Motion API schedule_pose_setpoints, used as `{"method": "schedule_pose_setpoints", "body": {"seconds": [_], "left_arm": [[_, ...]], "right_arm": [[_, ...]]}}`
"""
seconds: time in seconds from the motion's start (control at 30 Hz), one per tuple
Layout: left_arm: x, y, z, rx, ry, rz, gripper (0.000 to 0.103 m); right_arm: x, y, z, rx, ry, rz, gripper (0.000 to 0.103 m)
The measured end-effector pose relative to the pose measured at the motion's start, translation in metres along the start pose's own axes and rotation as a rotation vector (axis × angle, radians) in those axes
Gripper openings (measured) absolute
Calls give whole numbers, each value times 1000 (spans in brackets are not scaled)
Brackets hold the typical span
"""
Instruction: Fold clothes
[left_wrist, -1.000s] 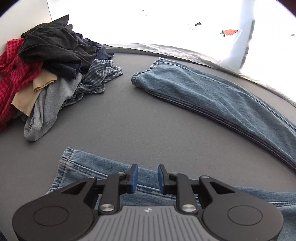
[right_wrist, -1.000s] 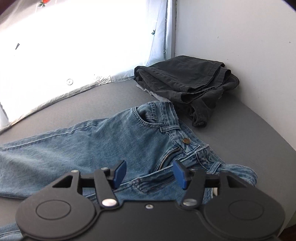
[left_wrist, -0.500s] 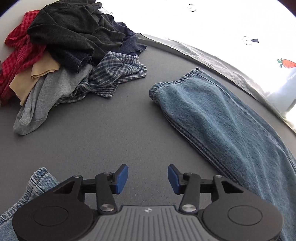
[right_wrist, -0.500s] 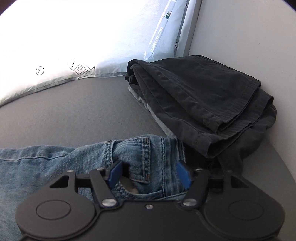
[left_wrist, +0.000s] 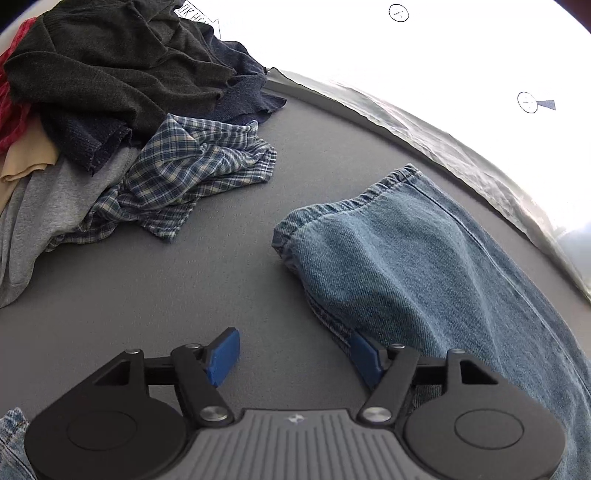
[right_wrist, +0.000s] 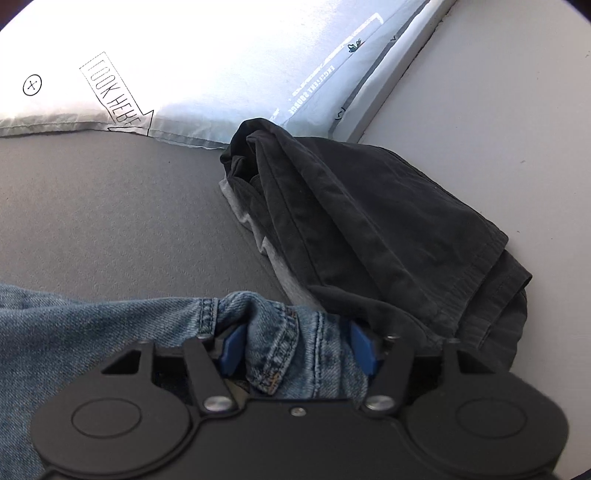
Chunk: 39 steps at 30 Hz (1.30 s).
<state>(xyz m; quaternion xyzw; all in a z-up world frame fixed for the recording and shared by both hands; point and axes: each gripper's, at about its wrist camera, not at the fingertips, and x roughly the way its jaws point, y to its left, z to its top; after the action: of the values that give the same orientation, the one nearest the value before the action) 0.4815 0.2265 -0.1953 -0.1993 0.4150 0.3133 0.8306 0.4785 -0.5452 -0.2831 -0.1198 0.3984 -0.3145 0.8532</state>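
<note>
A pair of light blue jeans lies on the grey surface. In the left wrist view one leg runs from its hem at centre to the lower right. My left gripper is open and empty, low over the surface at the leg's near edge; its right finger touches the denim. In the right wrist view the waistband bunches up between the fingers of my right gripper. Its jaws stand wide apart around the denim, not clamped.
A pile of unfolded clothes with dark, plaid, grey, tan and red pieces lies at the upper left. A folded dark garment on a grey one sits by the wall. A white printed sheet borders the far edge.
My left gripper left the near jeans leg, moved forward to the far leg and opened wider. My right gripper moved forward over the jeans so that the waistband lies between its fingers.
</note>
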Motion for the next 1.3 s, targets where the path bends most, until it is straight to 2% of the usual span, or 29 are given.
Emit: {"method": "schedule_pose_setpoints", "body": {"seconds": [0.1, 0.2, 0.23, 0.27, 0.37, 0.47, 0.63, 0.67, 0.73, 0.77, 0.8, 0.83, 0.87, 0.93, 1.03, 1.1, 1.2, 1.3], "left_arm": [[6, -7, 7, -25, -9, -52, 66], [11, -12, 14, -73, -11, -114, 46], [12, -15, 14, -74, -19, -101, 35], [14, -19, 15, -64, -26, -74, 16], [10, -26, 17, -21, -44, -39, 11], [-18, -31, 21, 71, -120, 20, 11], [-37, -26, 18, 159, -143, 95, 14], [-27, -23, 14, 182, -114, 134, 14], [-7, -18, 3, 251, -52, 259, 15], [-5, -12, -1, 269, -44, 303, 15], [-11, -3, -3, 252, -46, 291, 15], [-22, 7, -5, 213, -53, 252, 19], [-35, 16, -7, 173, -61, 209, 31], [-63, 27, -17, 134, -88, 138, 46], [-105, 32, -44, 182, -127, 68, 55], [-129, 33, -69, 220, -128, 24, 66], [-156, 37, -110, 231, -87, -68, 74], [-175, 44, -157, 252, -36, -138, 80]], "right_arm": [[-1, -1, 1, 26, 7, -12, 61], [-1, -1, 2, 27, 11, -13, 61], [-1, -1, 2, 27, 12, -12, 61], [-1, -1, 2, 30, 12, -10, 60], [-1, -1, 2, 33, 12, -5, 60], [-2, -5, 2, 47, 17, 12, 60], [-1, -9, 5, 46, 50, 48, 63], [-1, -10, 6, 40, 62, 59, 64], [-5, -16, 10, 43, 88, 98, 66], [-10, -21, 12, 58, 96, 129, 67], [-16, -27, 13, 73, 100, 160, 69], [-25, -34, 12, 90, 95, 194, 71], [-35, -41, 10, 112, 81, 226, 75], [-57, -55, 4, 159, 51, 292, 81], [-93, -77, -17, 236, 10, 347, 81], [-115, -92, -38, 285, -14, 356, 82], [-140, -118, -81, 388, -20, 390, 87], [-153, -147, -133, 547, 21, 454, 87]]}}
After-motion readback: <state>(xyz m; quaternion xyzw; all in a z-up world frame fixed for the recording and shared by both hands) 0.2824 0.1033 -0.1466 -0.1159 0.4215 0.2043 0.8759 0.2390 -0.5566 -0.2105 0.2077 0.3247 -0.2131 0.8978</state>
